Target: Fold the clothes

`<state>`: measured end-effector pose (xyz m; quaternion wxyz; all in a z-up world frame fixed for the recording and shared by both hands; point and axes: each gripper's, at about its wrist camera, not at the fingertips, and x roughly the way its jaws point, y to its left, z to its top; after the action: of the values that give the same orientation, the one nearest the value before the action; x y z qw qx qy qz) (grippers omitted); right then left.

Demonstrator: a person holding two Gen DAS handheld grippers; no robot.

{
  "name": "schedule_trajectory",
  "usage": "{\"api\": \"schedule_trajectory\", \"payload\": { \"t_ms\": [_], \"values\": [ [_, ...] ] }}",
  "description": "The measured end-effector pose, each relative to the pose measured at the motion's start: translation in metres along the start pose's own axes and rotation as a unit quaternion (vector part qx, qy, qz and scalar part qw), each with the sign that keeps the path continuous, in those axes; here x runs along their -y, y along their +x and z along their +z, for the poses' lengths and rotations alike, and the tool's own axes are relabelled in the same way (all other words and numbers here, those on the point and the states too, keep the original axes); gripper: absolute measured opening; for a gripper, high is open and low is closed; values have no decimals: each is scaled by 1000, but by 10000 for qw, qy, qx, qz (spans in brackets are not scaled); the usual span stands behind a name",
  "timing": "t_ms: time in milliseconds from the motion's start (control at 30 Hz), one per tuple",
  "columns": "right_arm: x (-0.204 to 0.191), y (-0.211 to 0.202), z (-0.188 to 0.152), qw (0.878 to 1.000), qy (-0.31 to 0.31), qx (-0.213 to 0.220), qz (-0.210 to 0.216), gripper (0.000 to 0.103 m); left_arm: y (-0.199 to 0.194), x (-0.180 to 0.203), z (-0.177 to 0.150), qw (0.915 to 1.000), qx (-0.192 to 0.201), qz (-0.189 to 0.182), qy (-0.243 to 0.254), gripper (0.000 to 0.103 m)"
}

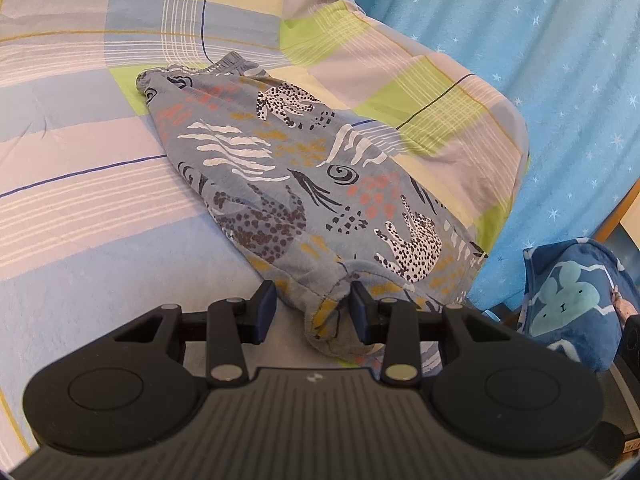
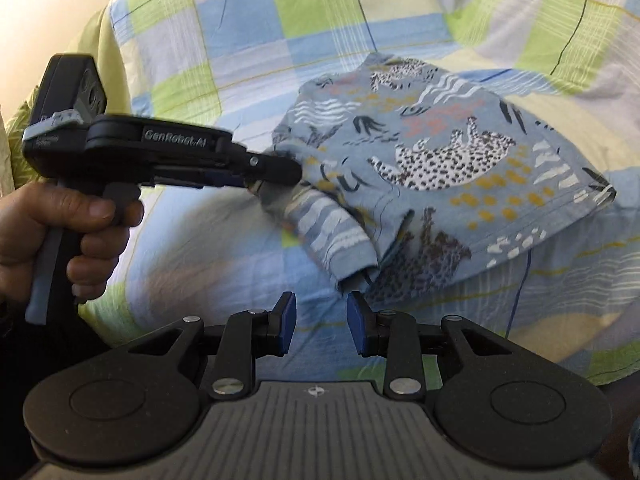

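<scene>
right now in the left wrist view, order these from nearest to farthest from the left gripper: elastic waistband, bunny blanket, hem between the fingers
1. Hem of the patterned shorts, between the left gripper fingers.
2. Bunny blanket, off to the right, beside the bed.
3. Elastic waistband, far end of the shorts, upper centre.

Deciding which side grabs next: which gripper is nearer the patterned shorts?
Left. The left gripper is open around a bunched hem of the patterned shorts; the right gripper, also open, sits just short of their edge.

"GenRobot.AI" in pale letters along the black body of the left gripper [image 2: 276, 168], left-centre of the right wrist view, small print beneath it unreadable
</scene>
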<state>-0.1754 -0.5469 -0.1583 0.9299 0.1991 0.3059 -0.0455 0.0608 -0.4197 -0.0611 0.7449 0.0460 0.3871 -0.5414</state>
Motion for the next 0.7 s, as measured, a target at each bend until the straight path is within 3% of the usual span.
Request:
{"api": "schedule_trajectory", "payload": {
  "t_ms": [133,300,600,667,700],
  "values": [
    [-7,2,2,9997,-226,63,11,33,-1,0,-1,10000,1,11,11,33],
    [-9,7,6,9983,-423,266,-295,33,-1,0,-1,10000,-6,16,41,33],
    [4,19,9,9999,39,149,-27,32,-11,-5,0,9999,-6,30,151,34],
    [8,20,11,9997,209,146,69,4,-16,-7,1,9998,7,48,187,34],
    [8,17,11,9983,355,153,433,4,-21,-8,2,9997,32,71,218,34]
  ]
}}
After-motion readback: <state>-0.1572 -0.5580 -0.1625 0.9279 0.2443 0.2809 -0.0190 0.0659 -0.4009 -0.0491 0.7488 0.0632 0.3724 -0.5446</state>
